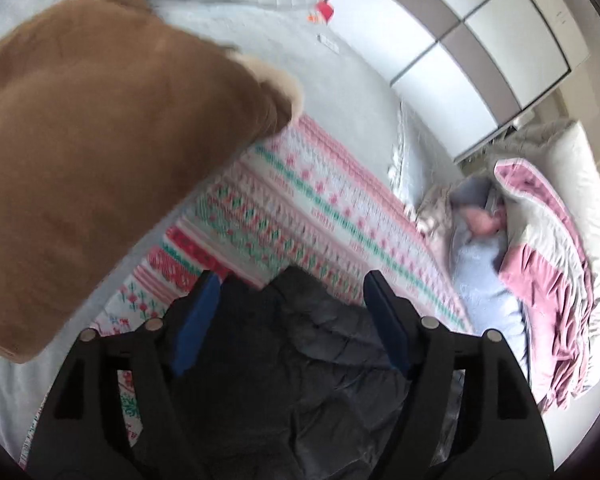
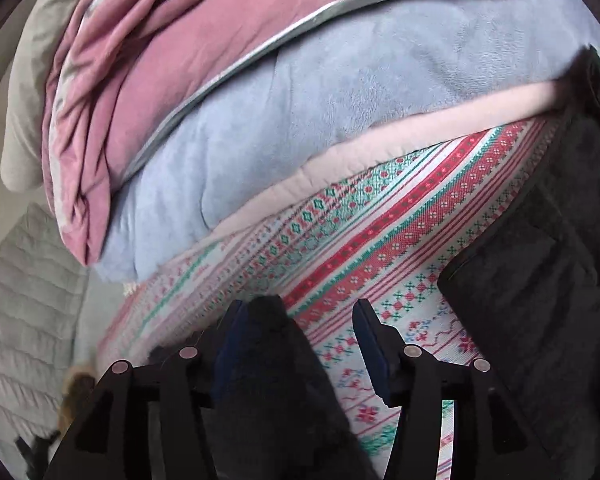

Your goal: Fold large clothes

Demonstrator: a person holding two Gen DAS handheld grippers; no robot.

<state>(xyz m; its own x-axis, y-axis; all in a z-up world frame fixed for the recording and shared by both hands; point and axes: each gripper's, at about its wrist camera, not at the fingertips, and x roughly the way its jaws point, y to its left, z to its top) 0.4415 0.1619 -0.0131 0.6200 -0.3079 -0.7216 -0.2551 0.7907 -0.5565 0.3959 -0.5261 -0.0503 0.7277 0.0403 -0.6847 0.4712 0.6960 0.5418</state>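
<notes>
Left wrist view: both grippers, left gripper (image 1: 292, 320) and right gripper (image 2: 296, 344), fingers parted, dark jacket (image 1: 300, 360) lying loose between; folding unfinished on patterned blanket (image 1: 300, 200).

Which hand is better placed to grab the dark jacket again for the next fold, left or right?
Left, probably. The left gripper stands open with a broad bunch of the dark jacket centred between its fingers. The right gripper is open too, but only a narrow edge lies against one finger, over the patterned blanket.

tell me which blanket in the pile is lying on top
The pink velvety blanket, draped over the blue fleece blanket; it alone has silver edging.
</notes>
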